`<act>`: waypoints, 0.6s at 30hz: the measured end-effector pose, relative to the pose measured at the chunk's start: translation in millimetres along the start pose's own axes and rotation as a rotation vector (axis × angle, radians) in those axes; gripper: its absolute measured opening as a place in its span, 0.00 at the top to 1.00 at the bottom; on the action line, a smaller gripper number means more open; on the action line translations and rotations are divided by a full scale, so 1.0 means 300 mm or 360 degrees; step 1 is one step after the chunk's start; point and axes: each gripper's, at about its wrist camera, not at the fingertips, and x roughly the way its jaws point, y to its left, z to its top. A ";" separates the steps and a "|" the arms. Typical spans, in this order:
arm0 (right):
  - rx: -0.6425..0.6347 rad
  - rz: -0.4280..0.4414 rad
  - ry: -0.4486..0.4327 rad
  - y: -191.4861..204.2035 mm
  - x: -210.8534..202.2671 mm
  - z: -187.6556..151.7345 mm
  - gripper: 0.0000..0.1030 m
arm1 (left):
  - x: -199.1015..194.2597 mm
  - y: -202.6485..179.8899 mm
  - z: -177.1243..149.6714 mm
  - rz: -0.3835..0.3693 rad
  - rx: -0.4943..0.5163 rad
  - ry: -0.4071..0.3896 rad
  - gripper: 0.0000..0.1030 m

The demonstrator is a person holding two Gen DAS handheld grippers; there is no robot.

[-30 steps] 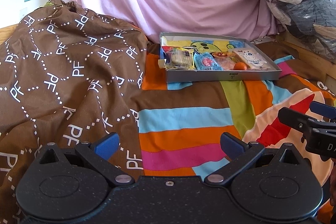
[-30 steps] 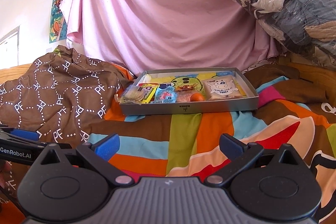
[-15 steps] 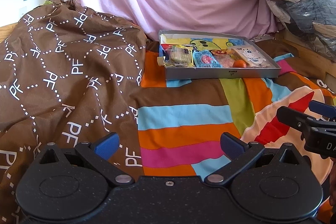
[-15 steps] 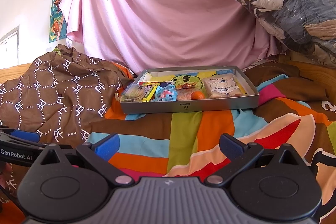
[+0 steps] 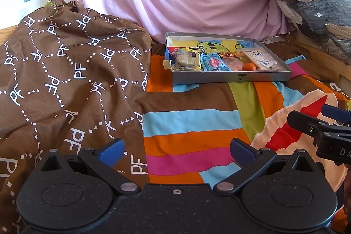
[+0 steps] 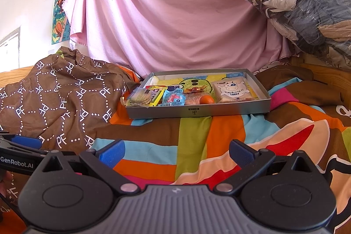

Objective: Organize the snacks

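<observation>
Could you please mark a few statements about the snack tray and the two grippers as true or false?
1. Both grippers are open and hold nothing. True: the left gripper and the right gripper are both spread and bare.
2. The grey tray rests on the striped blanket. True.
3. The small orange fruit lies on the blanket outside the tray. False: it sits inside the tray, by the front wall.
4. The toast packet with a cow is at the tray's left end. False: it is at the right end.
</observation>
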 end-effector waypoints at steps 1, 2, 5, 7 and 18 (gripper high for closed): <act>0.0000 -0.0001 -0.0001 0.000 0.000 0.000 0.00 | 0.000 0.000 0.000 0.0000 0.0000 0.0001 0.01; 0.0002 -0.0001 0.0000 0.000 0.001 0.001 0.00 | 0.000 -0.001 0.000 0.0001 0.0001 0.0001 0.01; 0.0002 -0.0002 0.0000 0.000 0.000 0.000 0.00 | 0.000 0.000 0.000 0.0000 0.0000 0.0001 0.01; 0.0001 0.0000 0.0001 -0.001 0.001 0.002 0.00 | -0.001 -0.001 0.000 0.0001 0.0000 0.0000 0.01; 0.0001 0.0003 0.0006 0.006 0.001 -0.004 0.00 | 0.000 0.000 -0.001 0.0000 0.0000 0.0000 0.01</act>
